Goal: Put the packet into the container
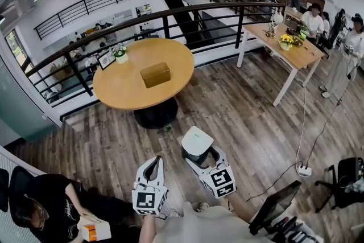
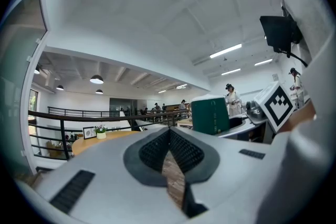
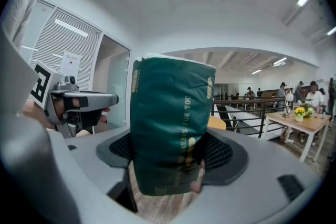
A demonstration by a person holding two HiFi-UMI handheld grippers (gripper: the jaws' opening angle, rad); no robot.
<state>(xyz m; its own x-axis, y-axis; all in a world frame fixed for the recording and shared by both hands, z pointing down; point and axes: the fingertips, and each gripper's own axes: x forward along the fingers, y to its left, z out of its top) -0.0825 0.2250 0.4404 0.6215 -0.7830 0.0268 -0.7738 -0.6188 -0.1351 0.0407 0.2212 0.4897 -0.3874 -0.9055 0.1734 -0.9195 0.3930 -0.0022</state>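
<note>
Wood-floor mezzanine, round counter (image 1: 114, 94) well ahead of me, brown container (image 1: 155, 74) sitting open on it. My right gripper (image 3: 169, 159) is clamped on the green packet (image 3: 170, 118), which stands upright with its long axis vertical. The container lies forward and a bit left of it. My left gripper (image 2: 169, 147) is closed on nothing.

left gripper (image 2: 169, 131), right gripper (image 3: 168, 152) — grey, black-marked cubes (image 1: 150, 200).
</note>
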